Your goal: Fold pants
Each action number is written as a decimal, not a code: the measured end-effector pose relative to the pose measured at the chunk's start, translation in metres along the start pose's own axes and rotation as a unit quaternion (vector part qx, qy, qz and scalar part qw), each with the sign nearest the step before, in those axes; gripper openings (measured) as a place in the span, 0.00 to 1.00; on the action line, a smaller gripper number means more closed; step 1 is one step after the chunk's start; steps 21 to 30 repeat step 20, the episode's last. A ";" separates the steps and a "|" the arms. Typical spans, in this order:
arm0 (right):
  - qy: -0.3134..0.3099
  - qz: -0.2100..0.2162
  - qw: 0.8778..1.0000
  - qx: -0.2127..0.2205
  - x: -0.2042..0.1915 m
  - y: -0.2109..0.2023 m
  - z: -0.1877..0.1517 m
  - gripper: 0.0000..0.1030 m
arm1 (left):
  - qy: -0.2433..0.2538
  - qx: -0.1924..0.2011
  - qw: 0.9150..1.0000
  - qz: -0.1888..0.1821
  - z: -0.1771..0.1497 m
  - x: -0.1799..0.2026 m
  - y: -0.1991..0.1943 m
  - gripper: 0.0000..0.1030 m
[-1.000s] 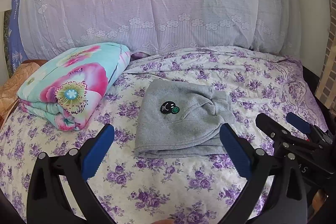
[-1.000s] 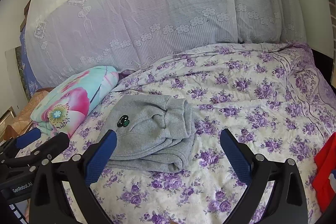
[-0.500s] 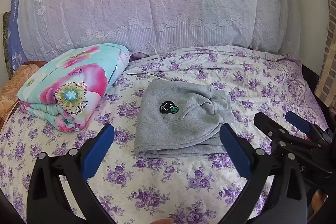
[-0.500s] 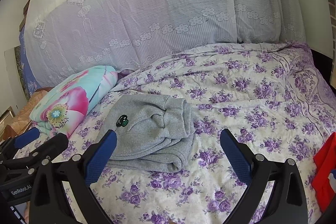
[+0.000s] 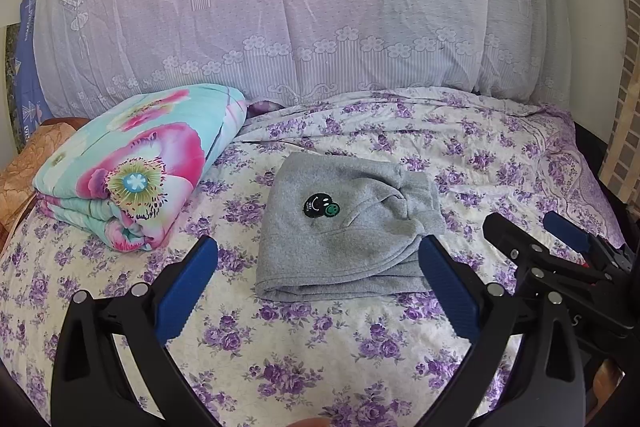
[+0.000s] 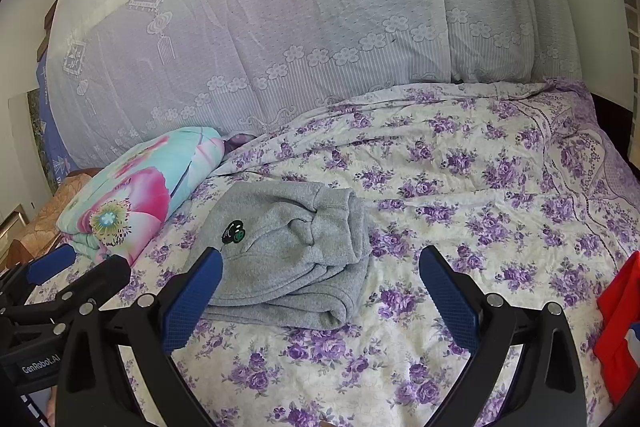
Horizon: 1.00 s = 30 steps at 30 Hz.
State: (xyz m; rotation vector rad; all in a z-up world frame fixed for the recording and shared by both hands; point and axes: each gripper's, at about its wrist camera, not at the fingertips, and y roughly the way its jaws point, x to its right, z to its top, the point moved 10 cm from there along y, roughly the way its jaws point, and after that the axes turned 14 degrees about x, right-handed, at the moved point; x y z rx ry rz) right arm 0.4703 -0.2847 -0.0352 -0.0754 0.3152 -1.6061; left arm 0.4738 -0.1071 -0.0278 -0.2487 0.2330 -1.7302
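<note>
Left wrist view first, reading from left to right: at the far left a folded floral quilt, turquoise with big pink blossoms, sits on the bed sheet, which is cream with purple flower sprigs. Next, near the middle, lie the grey pants, already gathered into a thick, squarish bundle with a small black and green smiley patch on top. I judge the bundle's longer side runs left to right across my view, with a rolled fold along the near edge and the ribbed waistband or cuffs bunched at its right end. My left gripper hangs just short of that near edge, its blue-padded jaws spread wide and holding nothing; the pants lie straight ahead, centred between the pads. Further right, my right gripper pokes in from the side, low over the sheet and apart from the cloth. In the right wrist view, the same bundle sits ahead and to the left, partly behind the left-hand blue pad, while the right gripper is likewise spread and empty, with mostly bare sheet between its jaws. A red cloth shows at the far right edge. I judge the left gripper squarer to the pants, the right one offset towards the bunched end.
</note>
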 end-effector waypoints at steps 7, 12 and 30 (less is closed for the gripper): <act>0.001 0.001 1.000 0.000 0.001 0.000 0.000 0.96 | 0.000 0.006 1.000 -0.001 0.001 0.001 -0.001 0.95; 0.004 0.000 1.000 -0.001 0.001 -0.001 0.000 0.96 | 0.014 0.019 1.000 0.009 0.005 0.002 -0.005 0.95; 0.006 -0.001 1.000 0.002 -0.001 -0.004 0.000 0.96 | 0.003 0.005 1.000 0.004 0.003 -0.002 0.000 0.95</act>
